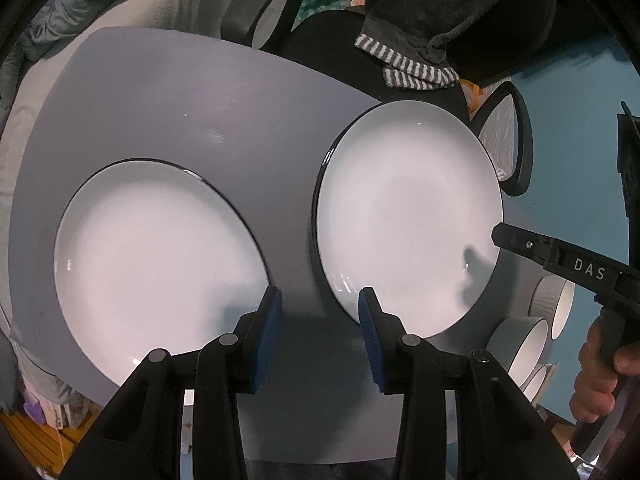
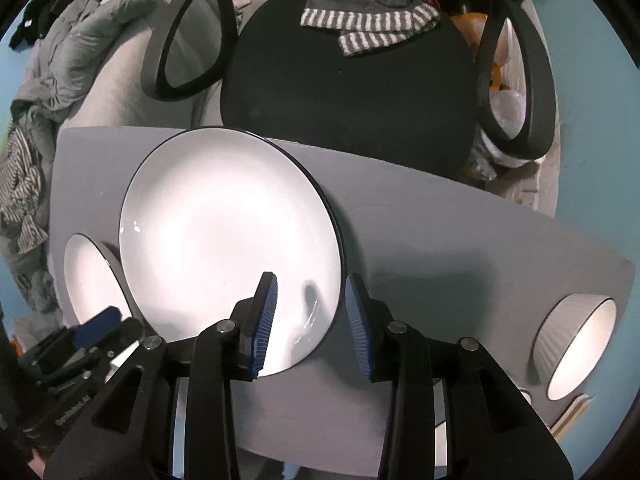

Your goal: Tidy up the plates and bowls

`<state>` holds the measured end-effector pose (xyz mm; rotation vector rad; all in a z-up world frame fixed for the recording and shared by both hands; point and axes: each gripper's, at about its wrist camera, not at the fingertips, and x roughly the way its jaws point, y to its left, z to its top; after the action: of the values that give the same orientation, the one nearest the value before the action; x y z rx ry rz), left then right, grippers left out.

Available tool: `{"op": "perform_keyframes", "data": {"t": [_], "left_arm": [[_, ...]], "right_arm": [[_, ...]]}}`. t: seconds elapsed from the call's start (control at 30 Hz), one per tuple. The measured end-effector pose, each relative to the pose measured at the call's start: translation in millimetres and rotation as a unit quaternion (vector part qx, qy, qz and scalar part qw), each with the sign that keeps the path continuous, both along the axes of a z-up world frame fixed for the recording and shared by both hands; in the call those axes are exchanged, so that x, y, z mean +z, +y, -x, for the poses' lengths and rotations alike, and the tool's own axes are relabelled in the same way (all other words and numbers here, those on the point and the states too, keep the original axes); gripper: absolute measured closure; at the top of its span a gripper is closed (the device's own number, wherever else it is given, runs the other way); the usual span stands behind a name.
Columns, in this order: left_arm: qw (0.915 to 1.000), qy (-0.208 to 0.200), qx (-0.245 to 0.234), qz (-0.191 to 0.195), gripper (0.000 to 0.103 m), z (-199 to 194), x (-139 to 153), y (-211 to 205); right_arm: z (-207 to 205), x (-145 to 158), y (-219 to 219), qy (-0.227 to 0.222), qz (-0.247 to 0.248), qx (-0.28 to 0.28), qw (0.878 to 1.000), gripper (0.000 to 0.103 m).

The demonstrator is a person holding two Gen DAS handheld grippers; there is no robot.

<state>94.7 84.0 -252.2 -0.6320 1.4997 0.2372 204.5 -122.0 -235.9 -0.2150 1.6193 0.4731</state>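
Two white plates with black rims lie on the grey table. The left plate lies alone; the right plate tops a low stack near the far edge. My left gripper hangs open over the bare strip between them, holding nothing. In the right wrist view the stacked plate fills the middle. My right gripper stands open astride its right rim, the pads clear of it. Its tip shows at that rim. The single plate and my left gripper sit at the lower left.
White bowls with grey ribbed outsides stand at the table's right end. A black chair with a striped cloth stands behind the table. Bedding and clothes lie at the left. A hand holds the right gripper's handle.
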Motion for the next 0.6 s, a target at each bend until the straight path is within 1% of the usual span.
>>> {"op": "perform_keyframes", "data": {"t": [0.07,0.13,0.27,0.33,0.47,0.53,0.6], "left_arm": [[1.0000,-0.003,-0.001,-0.007,0.060,4.3,3.9,2.0],[0.9999,-0.004,-0.002,-0.013,0.058,8.6,7.2,4.0],[0.9998,-0.003,0.006,-0.017,0.057,19.0,16.0,8.6],[0.9997,-0.009,0.008,-0.021,0.050,24.4,22.7,10.5],[0.9988,-0.022,0.003,-0.044,0.047,34.6,38.0,12.7],[0.9985,-0.027,0.002,-0.048,0.045,39.2,42.5,14.4],[0.9981,-0.032,0.003,-0.052,0.045,45.4,47.9,18.4]], "right_arm": [[4.0,4.1,1.3,-0.008,0.004,0.007,1.000,0.063],[6.7,8.6,2.0,-0.019,0.007,0.016,1.000,0.056],[13.5,16.0,4.1,-0.032,0.011,0.031,0.999,0.055],[18.0,20.1,6.3,-0.039,0.013,0.039,0.998,0.054],[27.7,28.6,11.3,-0.053,0.016,0.056,0.997,0.053],[32.9,34.0,15.5,-0.062,0.016,0.067,0.996,0.050],[37.5,38.4,20.5,-0.069,0.017,0.078,0.994,0.050]]}}
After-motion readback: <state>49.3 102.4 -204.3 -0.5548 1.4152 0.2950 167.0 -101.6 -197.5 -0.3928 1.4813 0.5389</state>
